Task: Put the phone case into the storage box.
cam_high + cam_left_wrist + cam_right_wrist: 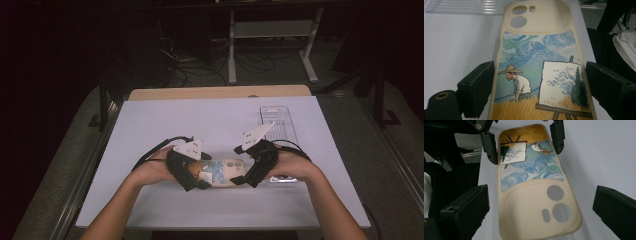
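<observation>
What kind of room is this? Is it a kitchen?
Not a kitchen; it looks like a lab or workshop. A plain white table serves as a workbench, loose cables lie on the floor, and a bare metal rack stands behind in the dark.

Far half of white table (200, 115) lay bare, free passage. Clear tray (278, 120) blocked right rear. Phone case (225, 172) sat between both grippers, possibly touching left jaws.
</observation>
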`<state>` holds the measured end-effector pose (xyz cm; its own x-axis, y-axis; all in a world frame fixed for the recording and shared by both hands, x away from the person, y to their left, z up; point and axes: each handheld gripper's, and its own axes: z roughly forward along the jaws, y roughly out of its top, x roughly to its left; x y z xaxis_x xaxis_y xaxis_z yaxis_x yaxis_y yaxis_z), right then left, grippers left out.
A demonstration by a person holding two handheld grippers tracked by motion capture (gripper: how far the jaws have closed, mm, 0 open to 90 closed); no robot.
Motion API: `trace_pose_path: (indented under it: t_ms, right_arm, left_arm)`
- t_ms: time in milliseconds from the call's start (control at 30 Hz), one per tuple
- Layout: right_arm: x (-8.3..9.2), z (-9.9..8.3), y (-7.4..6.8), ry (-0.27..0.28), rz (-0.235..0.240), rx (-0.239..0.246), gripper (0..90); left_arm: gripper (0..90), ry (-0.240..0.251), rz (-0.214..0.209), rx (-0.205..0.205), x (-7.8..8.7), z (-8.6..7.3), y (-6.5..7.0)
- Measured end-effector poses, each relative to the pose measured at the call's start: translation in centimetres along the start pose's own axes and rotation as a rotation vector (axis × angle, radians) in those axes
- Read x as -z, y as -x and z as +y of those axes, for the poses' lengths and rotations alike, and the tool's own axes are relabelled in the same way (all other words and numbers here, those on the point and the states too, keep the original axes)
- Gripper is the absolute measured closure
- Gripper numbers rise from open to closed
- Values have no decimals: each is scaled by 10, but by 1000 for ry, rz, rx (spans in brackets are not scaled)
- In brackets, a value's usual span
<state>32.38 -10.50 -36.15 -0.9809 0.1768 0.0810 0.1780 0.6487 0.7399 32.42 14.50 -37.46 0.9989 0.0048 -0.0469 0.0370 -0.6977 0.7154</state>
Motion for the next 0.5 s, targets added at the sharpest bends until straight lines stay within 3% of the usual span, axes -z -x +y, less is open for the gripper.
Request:
trace_pose_path:
  t_ms: [500]
  right_arm:
    - [-16,4,-4,-20,29,42,2]
  left_arm:
    - [110,-19,-6,-35,-5,5,5]
